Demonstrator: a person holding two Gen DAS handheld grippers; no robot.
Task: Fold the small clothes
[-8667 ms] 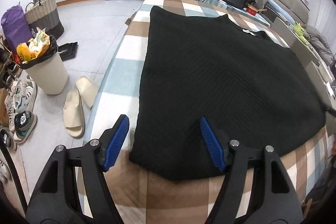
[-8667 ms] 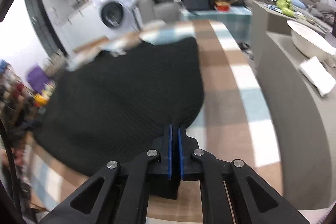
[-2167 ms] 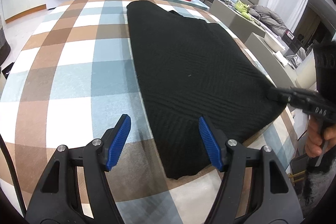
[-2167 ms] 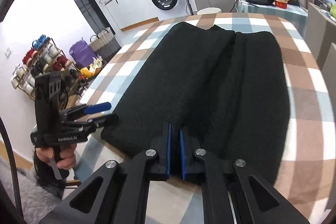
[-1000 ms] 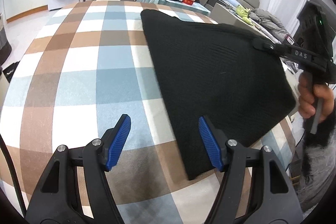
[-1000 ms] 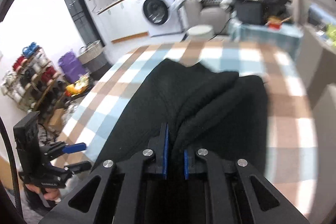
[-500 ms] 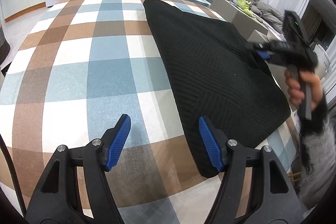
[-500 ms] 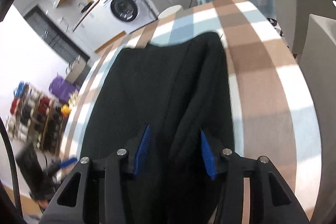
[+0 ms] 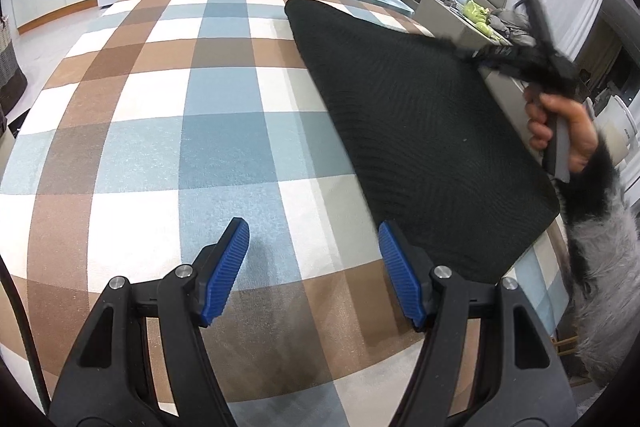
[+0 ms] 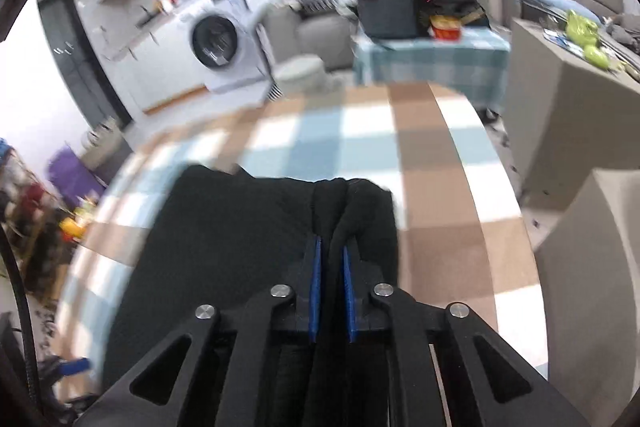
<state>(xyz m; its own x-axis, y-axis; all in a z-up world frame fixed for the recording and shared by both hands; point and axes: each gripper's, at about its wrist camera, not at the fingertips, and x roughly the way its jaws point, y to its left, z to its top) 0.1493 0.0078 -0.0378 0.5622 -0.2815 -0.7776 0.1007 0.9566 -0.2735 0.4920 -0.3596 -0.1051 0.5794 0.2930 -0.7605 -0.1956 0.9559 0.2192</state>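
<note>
While the right gripper [image 10: 330,291], jaws just closed, pinches a raised ridge of the black knit garment [image 9: 420,115] on the checked cloth [image 9: 180,131], left gripper [image 9: 314,269] hovers released beside its near edge. Advice: carry the fold across evenly, keeping edges aligned.

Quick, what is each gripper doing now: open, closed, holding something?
Left gripper: open, nothing between its jaws, above the checked cloth.
Right gripper: its jaws have just closed on a fold of the black garment.
</note>
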